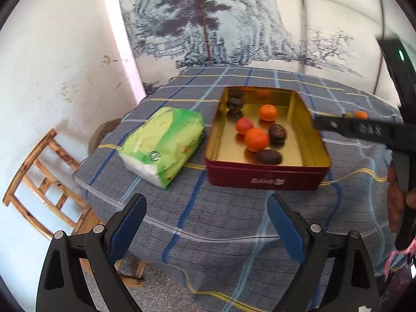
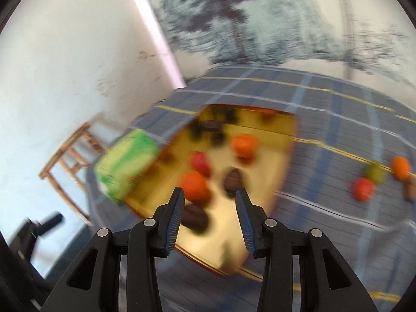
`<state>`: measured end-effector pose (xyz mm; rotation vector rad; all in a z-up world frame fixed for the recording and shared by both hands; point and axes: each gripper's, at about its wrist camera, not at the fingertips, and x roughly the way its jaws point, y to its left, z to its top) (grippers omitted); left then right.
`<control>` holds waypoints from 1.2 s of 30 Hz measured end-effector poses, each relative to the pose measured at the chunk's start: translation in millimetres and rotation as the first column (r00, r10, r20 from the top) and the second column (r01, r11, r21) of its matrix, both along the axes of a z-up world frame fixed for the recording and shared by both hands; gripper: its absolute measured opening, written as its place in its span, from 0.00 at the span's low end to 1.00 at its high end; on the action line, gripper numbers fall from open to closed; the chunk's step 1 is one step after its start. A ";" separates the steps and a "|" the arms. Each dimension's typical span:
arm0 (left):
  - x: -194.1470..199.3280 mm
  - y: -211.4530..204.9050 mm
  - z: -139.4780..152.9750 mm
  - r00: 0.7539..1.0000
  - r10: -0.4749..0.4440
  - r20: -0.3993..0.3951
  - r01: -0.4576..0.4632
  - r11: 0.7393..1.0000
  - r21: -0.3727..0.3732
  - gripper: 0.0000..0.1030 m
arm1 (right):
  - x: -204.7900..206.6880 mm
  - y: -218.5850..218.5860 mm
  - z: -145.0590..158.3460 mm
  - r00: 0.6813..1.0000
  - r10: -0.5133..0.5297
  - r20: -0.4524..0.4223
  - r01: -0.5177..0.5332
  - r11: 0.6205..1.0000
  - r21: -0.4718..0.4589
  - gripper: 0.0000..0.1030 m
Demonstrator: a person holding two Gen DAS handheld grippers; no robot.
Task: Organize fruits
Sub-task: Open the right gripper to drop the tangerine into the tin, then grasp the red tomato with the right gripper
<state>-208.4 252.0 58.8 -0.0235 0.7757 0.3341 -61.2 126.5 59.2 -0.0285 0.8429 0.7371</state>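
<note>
A dark red tin with a gold inside stands on the checked tablecloth. It holds two oranges, a red fruit and three dark fruits. My left gripper hangs open in front of the tin with nothing between its fingers. In the blurred right wrist view my right gripper hovers over the tin's near part, jaws apart and nothing between them. From the left wrist view the right gripper reaches in over the tin's right rim. An orange, a green fruit and a red fruit lie on the cloth right of the tin.
A green tissue pack lies just left of the tin. A wooden chair stands by the table's left corner, against the white wall. A person's hand holds the right gripper's handle. A small brown thing lies beside the loose fruits.
</note>
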 end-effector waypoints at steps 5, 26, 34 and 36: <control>2.8 -17.9 3.5 0.998 -0.064 0.018 0.064 0.998 -0.018 0.90 | 28.1 -73.9 -18.4 0.986 -0.162 -0.043 0.160 0.986 -0.045 0.42; 44.9 -41.7 -15.6 0.991 -0.109 -0.074 0.109 0.994 -0.007 0.90 | 134.9 -105.7 -64.5 0.929 -0.345 -0.130 0.334 0.937 -0.103 0.32; 59.3 -67.0 1.7 0.979 -0.196 -0.048 0.197 0.980 0.016 0.90 | 91.9 -135.9 -38.8 0.959 -0.283 -0.020 0.280 0.955 -0.100 0.31; 67.3 -76.0 8.8 0.972 -0.231 -0.034 0.231 0.973 0.005 0.90 | 75.0 -160.9 -30.7 0.951 -0.305 0.052 0.309 0.942 -0.133 0.31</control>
